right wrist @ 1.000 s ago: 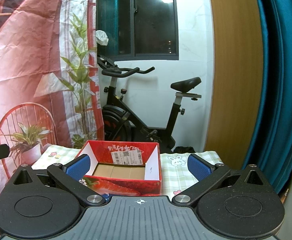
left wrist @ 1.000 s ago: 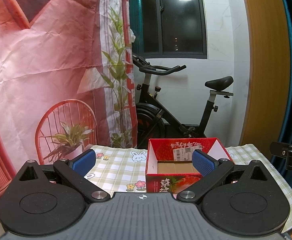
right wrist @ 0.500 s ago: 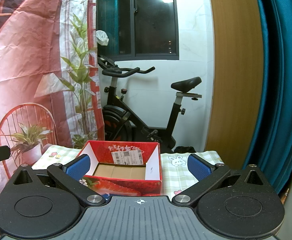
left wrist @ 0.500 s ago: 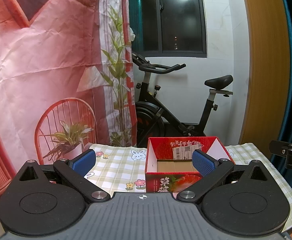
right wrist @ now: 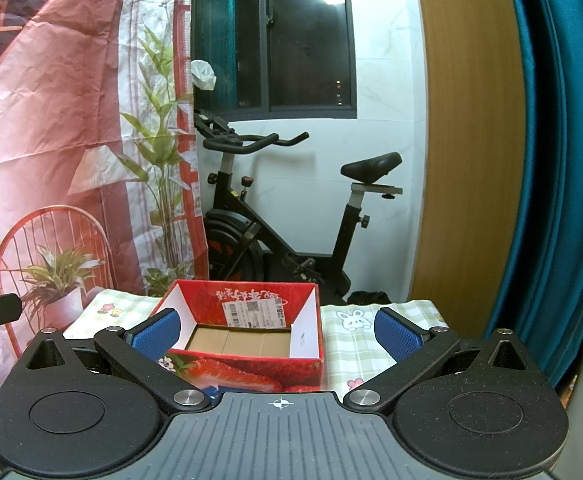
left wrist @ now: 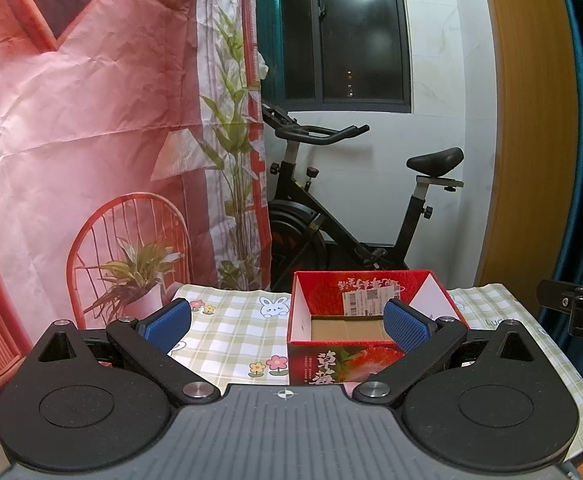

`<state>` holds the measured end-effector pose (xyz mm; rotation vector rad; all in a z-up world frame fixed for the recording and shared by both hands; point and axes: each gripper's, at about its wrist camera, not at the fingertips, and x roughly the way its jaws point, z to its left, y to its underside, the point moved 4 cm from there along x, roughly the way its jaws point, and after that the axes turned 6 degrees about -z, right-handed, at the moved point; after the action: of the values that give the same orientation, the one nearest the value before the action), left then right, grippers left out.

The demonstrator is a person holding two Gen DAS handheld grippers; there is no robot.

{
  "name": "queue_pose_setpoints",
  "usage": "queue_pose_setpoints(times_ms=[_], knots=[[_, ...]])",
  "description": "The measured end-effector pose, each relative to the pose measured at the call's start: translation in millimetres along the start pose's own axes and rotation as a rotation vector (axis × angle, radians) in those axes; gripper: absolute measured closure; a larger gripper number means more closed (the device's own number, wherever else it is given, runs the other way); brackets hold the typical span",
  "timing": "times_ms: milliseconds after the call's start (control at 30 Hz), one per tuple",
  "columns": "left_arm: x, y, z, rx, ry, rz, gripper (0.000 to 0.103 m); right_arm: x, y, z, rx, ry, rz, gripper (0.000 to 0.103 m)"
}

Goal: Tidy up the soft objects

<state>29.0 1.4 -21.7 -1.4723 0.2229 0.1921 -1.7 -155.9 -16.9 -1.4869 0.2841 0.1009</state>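
A red strawberry-print cardboard box [left wrist: 347, 292] stands open on a green-checked tablecloth [left wrist: 235, 332]; its brown floor shows nothing inside. The same box [right wrist: 251, 368] sits ahead in the right wrist view. My left gripper [left wrist: 287, 322] hovers open above the near part of the table, its right blue pad overlapping the box's right side in the image. Also open, my right gripper [right wrist: 277, 332] hangs with the box between its pads in the image. A sliver of something blue [right wrist: 213, 391] lies just before the box, mostly hidden by the gripper body. No soft object is clearly visible.
A black exercise bike [left wrist: 331, 216] stands behind the table under a dark window. A pink printed backdrop [left wrist: 91, 120] hangs at the left, a wooden panel [right wrist: 467, 140] and teal curtain [right wrist: 563, 160] at the right. The other gripper's black edge [left wrist: 575, 308] shows at far right.
Almost nothing differs; both views drift very slightly and both grippers keep the same opening.
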Motion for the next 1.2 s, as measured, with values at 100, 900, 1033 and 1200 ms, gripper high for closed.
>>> queue_pose_setpoints(times_ms=[100, 900, 1033, 1200], knots=[[0, 0, 0, 0.000, 0.000, 0.002, 0.000, 0, 0, 0, 0.000, 0.000, 0.000, 0.000], [15, 4, 2, -0.038, 0.031, 0.064, 0.000, 5, 10, -4, 0.078, -0.052, -0.037, 0.000], [27, 11, 7, -0.041, 0.036, 0.070, 0.000, 14, 24, -13, 0.119, -0.109, -0.071, 0.000], [48, 22, 4, 0.033, -0.013, 0.058, 0.000, 34, 38, -20, 0.101, -0.091, -0.111, 0.000]])
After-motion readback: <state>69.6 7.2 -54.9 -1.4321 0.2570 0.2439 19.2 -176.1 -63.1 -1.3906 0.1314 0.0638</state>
